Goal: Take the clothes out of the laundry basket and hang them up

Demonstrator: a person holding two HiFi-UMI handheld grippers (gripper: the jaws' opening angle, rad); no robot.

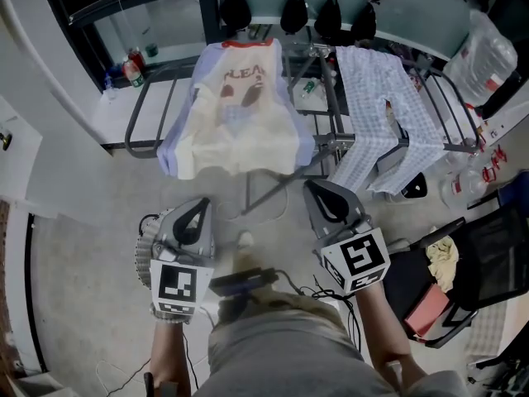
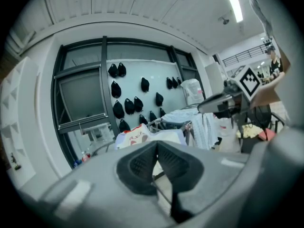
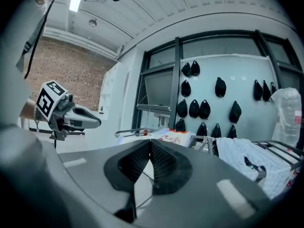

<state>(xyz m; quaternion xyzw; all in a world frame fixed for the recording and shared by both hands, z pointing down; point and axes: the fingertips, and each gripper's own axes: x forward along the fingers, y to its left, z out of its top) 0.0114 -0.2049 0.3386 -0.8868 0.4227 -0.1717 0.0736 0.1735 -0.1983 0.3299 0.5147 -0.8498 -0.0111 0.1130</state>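
Right now both are clamped shut & empty: my L gripper (image 1: pixel 197 213) sits nearer the cream red-collared printed T-shirt (image 1: pixel 240 122) draped straight ahead on the grey metal drying rack (image 1: pixel 142 145), my R gripper (image 1: pixel 322 198) nearer the white checked garment (image 1: pixel 376 114), both garments lying lengthways away from me.

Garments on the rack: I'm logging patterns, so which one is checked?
The pale garment on the right, finely checked all over; the cream T-shirt left of it has a red collar and a printed front instead.
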